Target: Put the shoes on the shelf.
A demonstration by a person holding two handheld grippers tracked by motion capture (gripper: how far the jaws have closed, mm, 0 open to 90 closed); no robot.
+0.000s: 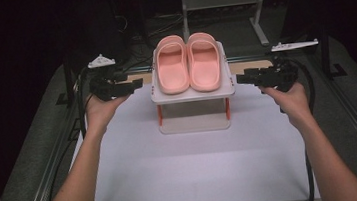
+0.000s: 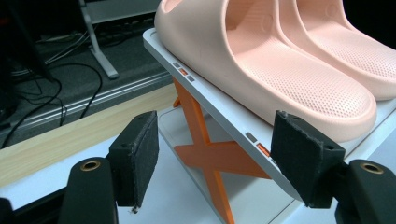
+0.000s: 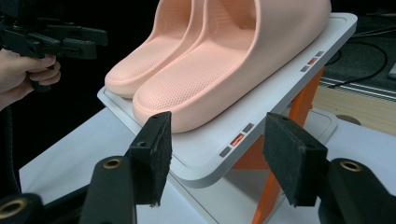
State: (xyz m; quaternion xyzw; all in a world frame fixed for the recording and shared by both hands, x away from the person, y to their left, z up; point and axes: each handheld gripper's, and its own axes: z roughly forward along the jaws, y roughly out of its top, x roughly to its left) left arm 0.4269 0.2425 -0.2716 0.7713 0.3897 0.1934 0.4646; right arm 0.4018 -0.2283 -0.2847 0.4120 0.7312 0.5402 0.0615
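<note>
Both pink slippers (image 1: pixel 187 62) sit untouched on the white rack (image 1: pixel 193 95). Your left gripper (image 1: pixel 134 85) and right gripper (image 1: pixel 242 79) flank it, fingers spread and empty. The grasp remains ahead.

1. the pink slippers (image 2: pixel 299 70) run off the top edge in both gripper views, toes unseen.
2. the white shelf (image 3: pixel 210 154) hides most of its orange legs (image 3: pixel 299 112).
3. in the high view, the room beyond the table (image 1: pixel 199 168) is too dark to make out.
</note>
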